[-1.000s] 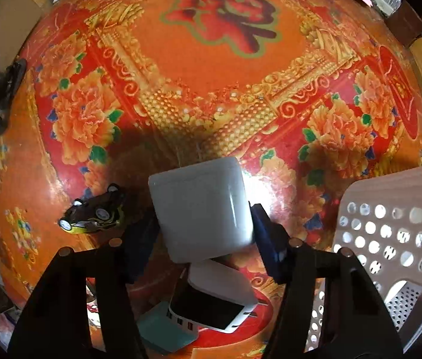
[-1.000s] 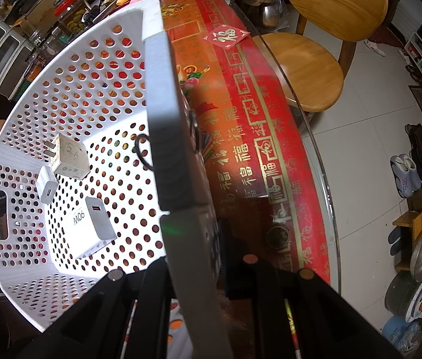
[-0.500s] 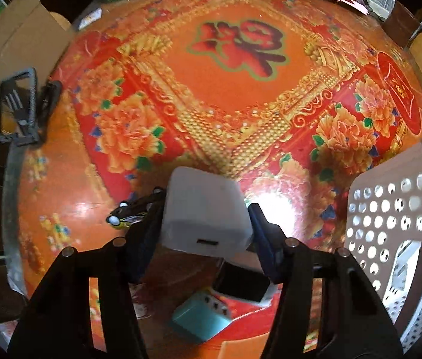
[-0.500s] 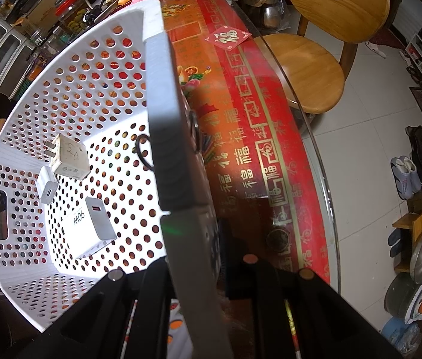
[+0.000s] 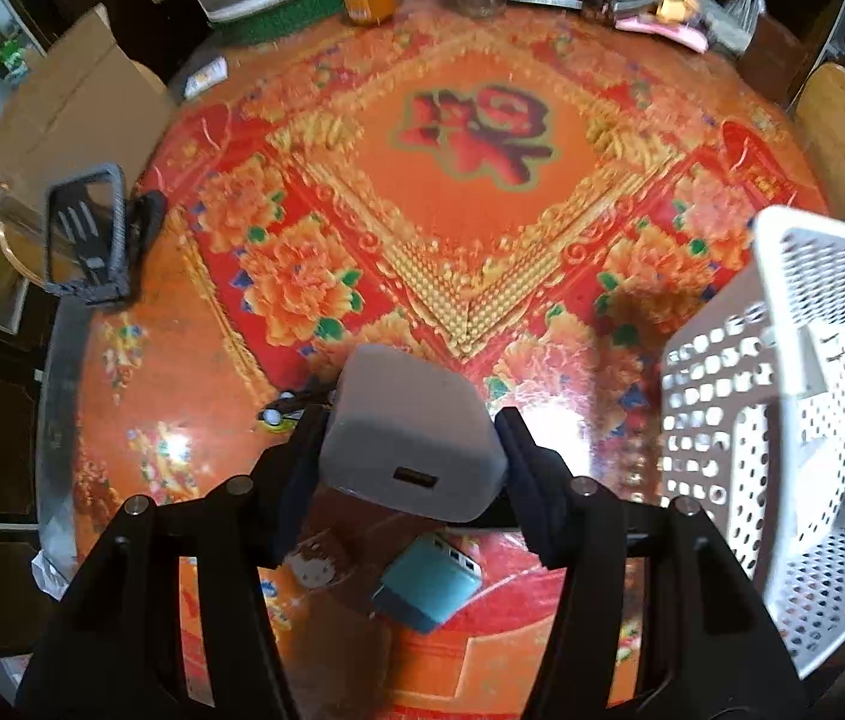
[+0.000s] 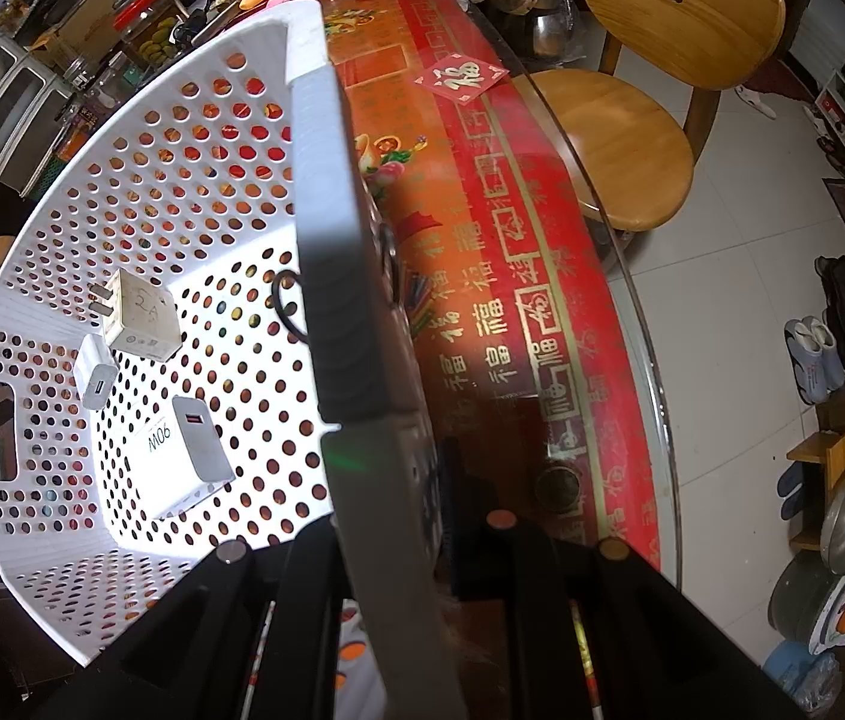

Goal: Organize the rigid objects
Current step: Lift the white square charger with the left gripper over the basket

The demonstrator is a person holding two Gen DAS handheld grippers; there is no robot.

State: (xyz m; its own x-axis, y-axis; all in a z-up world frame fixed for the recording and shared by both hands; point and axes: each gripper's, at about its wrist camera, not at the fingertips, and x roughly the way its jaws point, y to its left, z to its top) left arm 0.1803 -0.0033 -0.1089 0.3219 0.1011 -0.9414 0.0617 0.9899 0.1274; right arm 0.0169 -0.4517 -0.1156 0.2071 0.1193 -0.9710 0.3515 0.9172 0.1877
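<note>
Left hand-held gripper [image 5: 410,450] part-open clamping white charger [image 5: 413,438], right hand-held gripper [image 6: 398,480] pinching basket rim [image 6: 326,228]

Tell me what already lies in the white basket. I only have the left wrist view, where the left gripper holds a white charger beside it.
Observer: Three things lie inside the basket: a charger marked 2A, a small white charger and a charger marked 90W.
Reviewer: What is the right gripper doing?
Observer: The right gripper is shut on the basket's near wall, with one of its jaws on each side of the rim.
Reviewer: Is there anything on the ground past the table?
Observer: Shoes sit on the tiled floor.
</note>
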